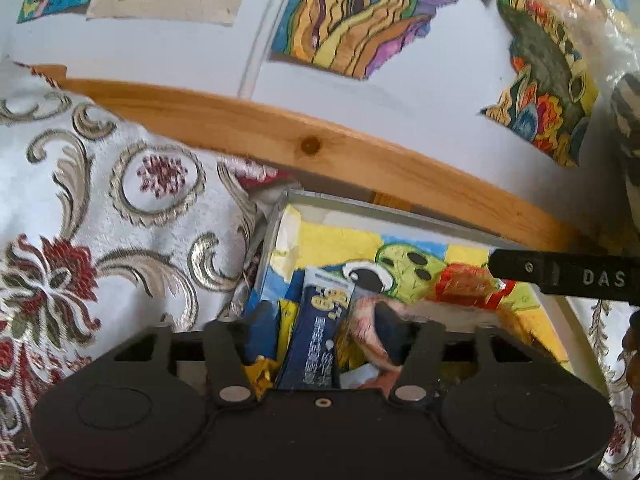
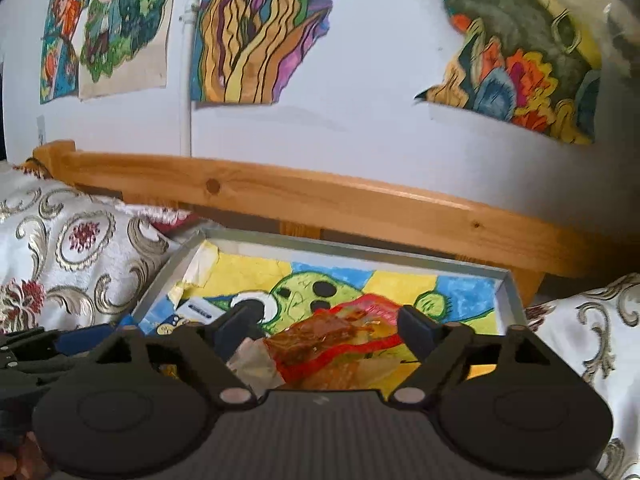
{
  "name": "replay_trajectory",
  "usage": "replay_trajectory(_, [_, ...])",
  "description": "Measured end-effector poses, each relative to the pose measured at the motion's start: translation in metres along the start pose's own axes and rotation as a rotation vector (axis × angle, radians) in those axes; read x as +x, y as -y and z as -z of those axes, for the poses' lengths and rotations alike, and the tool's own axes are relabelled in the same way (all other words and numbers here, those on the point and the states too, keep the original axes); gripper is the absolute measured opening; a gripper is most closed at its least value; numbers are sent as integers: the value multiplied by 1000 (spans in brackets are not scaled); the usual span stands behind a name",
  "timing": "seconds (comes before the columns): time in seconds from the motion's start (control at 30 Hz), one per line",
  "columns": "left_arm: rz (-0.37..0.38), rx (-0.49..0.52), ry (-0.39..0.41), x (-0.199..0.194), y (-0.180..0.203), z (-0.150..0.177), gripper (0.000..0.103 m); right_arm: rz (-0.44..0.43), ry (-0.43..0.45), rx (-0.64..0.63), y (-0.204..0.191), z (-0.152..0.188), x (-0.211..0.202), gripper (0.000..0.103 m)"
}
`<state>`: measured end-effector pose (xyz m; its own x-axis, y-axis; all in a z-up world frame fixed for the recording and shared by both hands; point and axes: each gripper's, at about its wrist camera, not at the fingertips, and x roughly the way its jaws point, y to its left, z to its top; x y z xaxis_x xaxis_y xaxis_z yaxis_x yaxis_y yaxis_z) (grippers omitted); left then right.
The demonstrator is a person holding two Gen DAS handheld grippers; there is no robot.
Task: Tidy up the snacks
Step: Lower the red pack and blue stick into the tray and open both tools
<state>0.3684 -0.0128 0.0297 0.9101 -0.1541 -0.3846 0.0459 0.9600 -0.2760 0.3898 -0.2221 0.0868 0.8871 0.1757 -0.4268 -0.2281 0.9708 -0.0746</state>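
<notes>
- Step: snacks going into the tray [image 2: 510, 292] (drawing lines its floor), judged mid-task.
- Left gripper [image 1: 326, 326] spread wide, released, over the blue packet [image 1: 320, 332] at the tray's near left.
- Right gripper [image 2: 328, 322] also released, jaws apart around the red wrapper [image 2: 320, 336], not pinching.
- Next: probably close on one snack, align it.

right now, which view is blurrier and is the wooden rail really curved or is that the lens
Both are soft; the right wrist view smears more, notably the red snack wrapper between the open right tongs. In the left wrist view the dark blue packet has readable print. The wooden rail bows in both views, consistent with fisheye distortion.
</notes>
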Motion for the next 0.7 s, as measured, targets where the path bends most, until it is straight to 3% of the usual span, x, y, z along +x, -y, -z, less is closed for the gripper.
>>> replay_trajectory(0.3, [2,18,82,-40,8,-20,90,67,119,18,11,-9,-51,101])
replay_trajectory(0.47, [-1,28,109,-63,19,-30,97,75,140,38,18,-11,-77,102])
replay_trajectory(0.7, [4,45,140,-95,31,-41,99,75,142,34,20,-9,-111,103])
